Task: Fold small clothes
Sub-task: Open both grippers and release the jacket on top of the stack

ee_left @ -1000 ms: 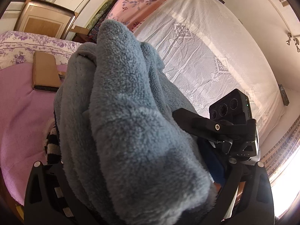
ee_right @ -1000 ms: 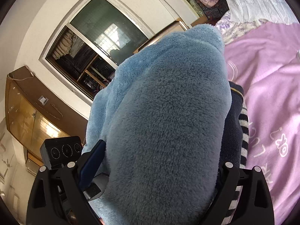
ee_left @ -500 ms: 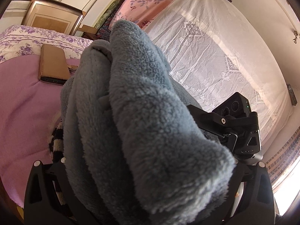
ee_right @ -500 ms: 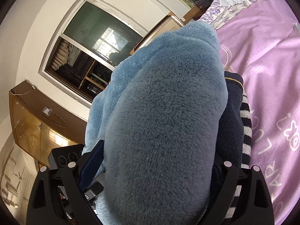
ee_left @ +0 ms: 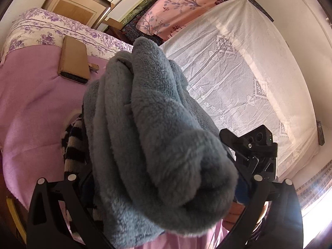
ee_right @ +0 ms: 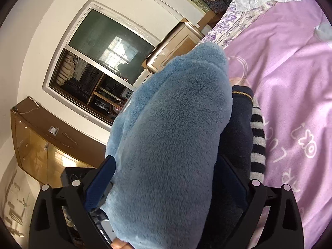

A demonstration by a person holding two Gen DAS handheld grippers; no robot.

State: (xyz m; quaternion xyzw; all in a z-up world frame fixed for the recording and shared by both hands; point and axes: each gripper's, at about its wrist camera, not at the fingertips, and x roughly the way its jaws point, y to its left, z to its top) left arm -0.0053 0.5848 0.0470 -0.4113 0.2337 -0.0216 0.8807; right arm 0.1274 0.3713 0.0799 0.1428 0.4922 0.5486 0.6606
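Observation:
A thick folded bundle of blue fleece clothing [ee_left: 157, 137] fills the left wrist view, with a navy layer and a black-and-white striped cuff [ee_left: 72, 145] at its left side. My left gripper [ee_left: 161, 166] is shut on this bundle, and the fleece hides its fingertips. In the right wrist view the same blue fleece [ee_right: 172, 137] sits between blue finger pads [ee_right: 99, 182], with the striped cuff [ee_right: 257, 141] on the right. My right gripper [ee_right: 166, 161] is shut on it too. The bundle hangs just above the pink blanket [ee_right: 290, 83].
A brown phone case [ee_left: 73, 62] lies on the pink blanket [ee_left: 35, 103] near a floral pillow [ee_left: 41, 25]. A white lace sheet [ee_left: 249, 72] covers the right side. The other gripper's camera box [ee_left: 259, 143] is close on the right. A window [ee_right: 99, 62] and wooden cabinet [ee_right: 41, 145] stand beyond.
Both grippers have swung with the bundle still held. More of the pink blanket and the phone case shows now. The grip on the fleece is unchanged.

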